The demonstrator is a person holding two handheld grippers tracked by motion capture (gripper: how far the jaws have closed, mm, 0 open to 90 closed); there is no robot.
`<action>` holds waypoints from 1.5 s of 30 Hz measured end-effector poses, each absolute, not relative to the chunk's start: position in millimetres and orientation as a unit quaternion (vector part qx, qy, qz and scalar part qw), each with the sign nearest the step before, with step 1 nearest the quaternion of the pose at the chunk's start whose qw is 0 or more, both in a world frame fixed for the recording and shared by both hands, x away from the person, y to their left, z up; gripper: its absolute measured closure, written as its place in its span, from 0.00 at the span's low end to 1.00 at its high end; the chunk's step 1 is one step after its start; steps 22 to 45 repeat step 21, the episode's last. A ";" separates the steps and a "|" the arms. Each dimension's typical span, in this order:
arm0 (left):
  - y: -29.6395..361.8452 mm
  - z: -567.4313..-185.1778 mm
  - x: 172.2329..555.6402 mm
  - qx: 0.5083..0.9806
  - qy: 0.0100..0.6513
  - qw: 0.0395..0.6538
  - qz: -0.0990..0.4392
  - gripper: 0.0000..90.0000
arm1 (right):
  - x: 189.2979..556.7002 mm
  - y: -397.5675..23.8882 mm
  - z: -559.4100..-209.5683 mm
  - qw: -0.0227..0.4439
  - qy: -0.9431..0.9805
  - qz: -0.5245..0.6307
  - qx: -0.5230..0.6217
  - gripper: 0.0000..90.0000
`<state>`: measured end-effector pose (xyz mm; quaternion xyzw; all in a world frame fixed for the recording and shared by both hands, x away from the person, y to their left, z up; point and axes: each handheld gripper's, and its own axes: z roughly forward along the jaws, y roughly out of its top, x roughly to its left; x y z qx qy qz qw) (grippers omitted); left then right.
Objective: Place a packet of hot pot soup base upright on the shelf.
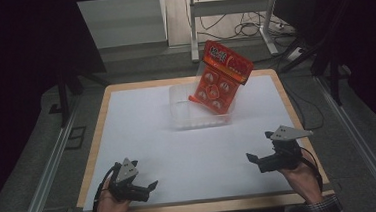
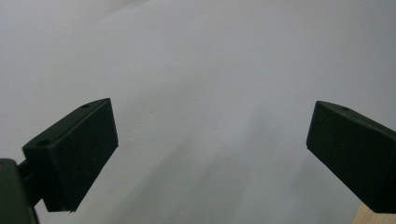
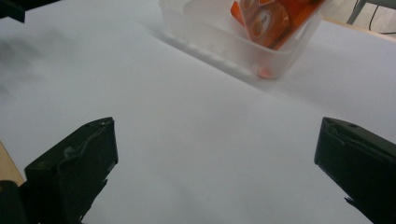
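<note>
An orange-red snack bag (image 1: 220, 76) stands tilted in a clear plastic tub (image 1: 187, 117) at the back middle of the white table top; the bag leans toward the tub's right side. In the right gripper view the tub (image 3: 243, 51) and the bag (image 3: 271, 18) lie far ahead. My left gripper (image 1: 148, 181) rests near the front left edge, open, with nothing between its fingers (image 2: 74, 156). My right gripper (image 1: 259, 146) sits at the front right, open and empty too, its fingers (image 3: 70, 170) wide apart over bare white surface.
The white sheet (image 1: 189, 146) covers a wooden table with a tan rim (image 1: 91, 153). Beyond the table stand a metal desk frame (image 1: 229, 13) and loose cables (image 1: 251, 29) on the floor. Dark surroundings lie at both sides.
</note>
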<state>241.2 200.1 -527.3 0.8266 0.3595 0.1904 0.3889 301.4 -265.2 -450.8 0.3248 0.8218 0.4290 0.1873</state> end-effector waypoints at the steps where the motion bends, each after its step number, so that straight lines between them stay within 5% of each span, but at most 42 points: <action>1: 200.0 -527.4 241.2 0.827 0.359 0.388 0.191 0.02 | 300.4 -266.1 -453.6 0.189 0.823 0.427 0.324 0.00; 17: 198.4 -529.6 242.1 0.832 0.359 0.377 0.193 0.02 | 296.1 -278.8 -496.4 0.192 0.848 0.366 0.330 0.00; 45: 198.1 -529.6 242.6 0.832 0.359 0.376 0.193 0.02 | 296.0 -278.7 -496.5 0.192 0.849 0.366 0.329 0.00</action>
